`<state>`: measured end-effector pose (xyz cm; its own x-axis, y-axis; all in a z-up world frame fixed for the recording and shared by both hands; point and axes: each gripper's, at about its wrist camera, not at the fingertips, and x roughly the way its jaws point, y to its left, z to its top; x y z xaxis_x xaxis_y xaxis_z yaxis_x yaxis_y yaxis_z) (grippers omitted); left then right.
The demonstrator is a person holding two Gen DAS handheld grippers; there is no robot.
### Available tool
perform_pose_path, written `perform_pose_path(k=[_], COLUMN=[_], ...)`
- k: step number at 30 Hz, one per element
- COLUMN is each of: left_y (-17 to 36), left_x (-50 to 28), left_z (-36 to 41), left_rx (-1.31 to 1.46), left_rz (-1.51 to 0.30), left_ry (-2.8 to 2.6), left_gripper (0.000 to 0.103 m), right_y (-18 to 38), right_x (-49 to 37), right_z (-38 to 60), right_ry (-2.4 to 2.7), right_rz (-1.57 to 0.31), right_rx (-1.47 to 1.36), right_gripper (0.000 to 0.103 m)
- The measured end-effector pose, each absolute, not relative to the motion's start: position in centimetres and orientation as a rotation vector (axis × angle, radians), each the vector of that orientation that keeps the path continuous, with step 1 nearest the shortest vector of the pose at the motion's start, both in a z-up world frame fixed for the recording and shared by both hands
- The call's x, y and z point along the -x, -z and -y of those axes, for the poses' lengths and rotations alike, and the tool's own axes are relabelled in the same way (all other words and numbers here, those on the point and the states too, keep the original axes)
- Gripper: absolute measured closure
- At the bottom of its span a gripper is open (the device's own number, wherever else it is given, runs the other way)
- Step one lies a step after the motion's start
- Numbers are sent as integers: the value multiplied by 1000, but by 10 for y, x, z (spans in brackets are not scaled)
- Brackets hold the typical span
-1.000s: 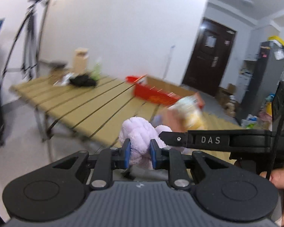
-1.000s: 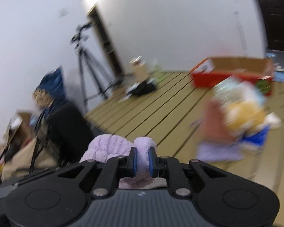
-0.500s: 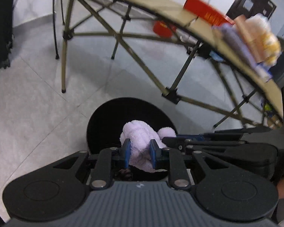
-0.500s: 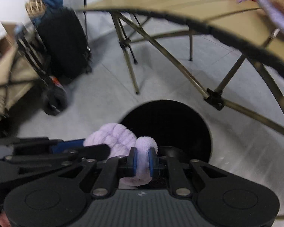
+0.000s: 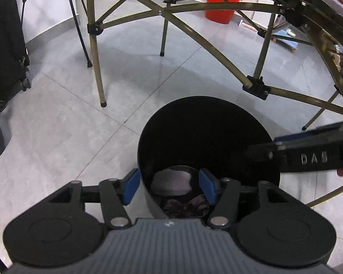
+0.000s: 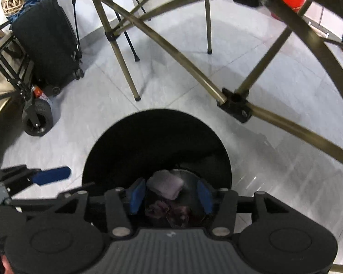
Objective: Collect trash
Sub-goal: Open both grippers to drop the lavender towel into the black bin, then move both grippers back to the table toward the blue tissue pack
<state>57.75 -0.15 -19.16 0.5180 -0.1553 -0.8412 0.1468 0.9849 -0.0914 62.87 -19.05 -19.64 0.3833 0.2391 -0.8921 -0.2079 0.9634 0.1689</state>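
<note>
A round black trash bin (image 5: 205, 118) stands on the grey tiled floor beside the folding table; it also shows in the right wrist view (image 6: 153, 127). A purple fluffy cloth (image 5: 171, 181) lies at the bottom of the bin, also seen in the right wrist view (image 6: 165, 183), with dark crumpled wrappers (image 5: 185, 206) beside it. My left gripper (image 5: 169, 187) is open and empty above the bin's near rim. My right gripper (image 6: 170, 196) is open and empty above the bin, and shows at the right of the left wrist view (image 5: 308, 157).
The folding table's metal legs and braces (image 5: 162, 13) cross just behind the bin. A black wheeled suitcase (image 6: 48, 43) and a cart wheel (image 6: 37, 116) stand to the left. A red bucket (image 5: 221, 6) sits farther back under the table.
Both grippers swung from the tabletop down over the bin and opened. The purple cloth they held between them dropped into the bin.
</note>
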Motion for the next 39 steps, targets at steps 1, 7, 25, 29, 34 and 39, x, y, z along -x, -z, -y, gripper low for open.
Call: perform_pose_path(k=[1,7,25,29,34,39], left_y=[192,169,3,-4,0,11], left_x=[-578,-569,-433,-436,-463,-507], left_z=[3,6,78,113,160,228], left_rx=[5,-75,-65,-45,33,53], left_rz=[-1008,-954,-359,-353,-423,-475], left_ry=[178,169,325,388,459,479], left_gripper=[40,36,18,18,22,31], right_y=[197,179,-18,-19,-19,-9], right_x=[-628,-615,-427,-431,-470,-547], right_z=[191,186,319,371,418,465], right_ry=[-285,-323,-112,13,112,146], right_rz=[-1149,-1117,-379,-368,-349,-457], right_rx=[-28,-2,-88,-187,-213,-283], right_gripper=[53,53,28,28,30,36])
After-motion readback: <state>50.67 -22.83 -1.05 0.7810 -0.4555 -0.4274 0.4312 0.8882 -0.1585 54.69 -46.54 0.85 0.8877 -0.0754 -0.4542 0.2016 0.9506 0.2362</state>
